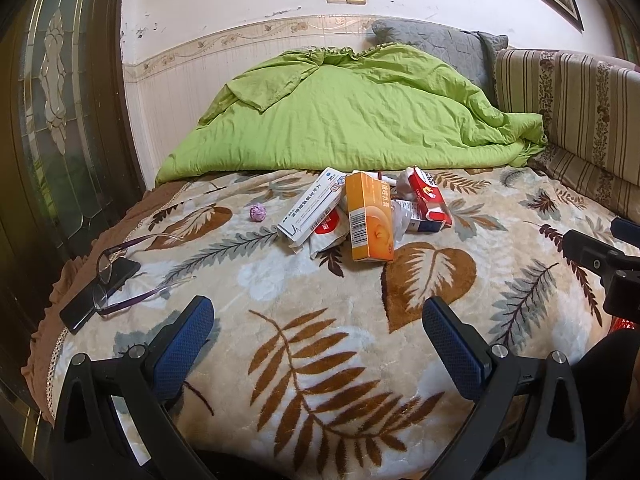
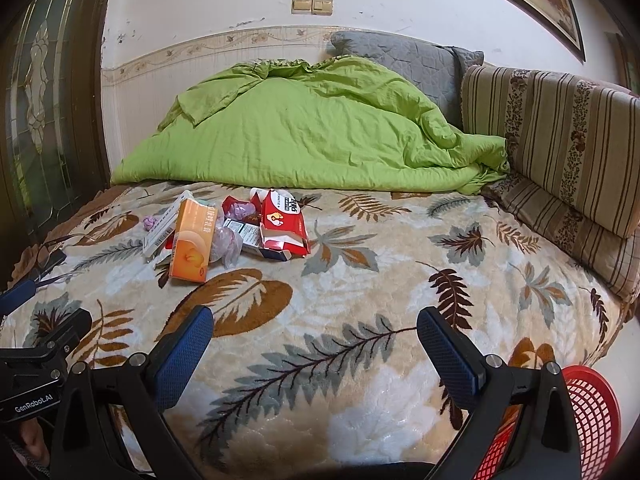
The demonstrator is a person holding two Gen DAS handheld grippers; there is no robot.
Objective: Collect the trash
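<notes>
The left gripper [image 1: 318,322] hovers over the leaf-patterned blanket [image 1: 320,360] on the bed, its blue-padded fingers [image 1: 184,344] spread wide with nothing between them. Straight ahead of the fingers, well beyond their tips, lies the trash pile: an orange box [image 1: 369,216] nearest, a white box [image 1: 312,208] leaning just left of it, a red and white carton [image 1: 430,200] to the right, and crumpled wrappers [image 1: 328,232] tucked under and between them. A small purple paper ball [image 1: 258,213] sits apart, left of the pile. Far to the left of the fingers, near the bed's edge, a pair of glasses [image 1: 120,272] rests on a dark phone [image 1: 100,292].

The right gripper [image 2: 316,322] is also held wide apart and empty above the blanket [image 2: 360,320]. From its view the orange box [image 2: 191,240] and red and white carton [image 2: 282,216] lie ahead and off to the left of the fingers [image 2: 448,352]. A red mesh basket [image 2: 588,412] sits just beside and below the right-hand finger. Behind the pile, a green quilt [image 2: 304,132] is heaped against the wall.
</notes>
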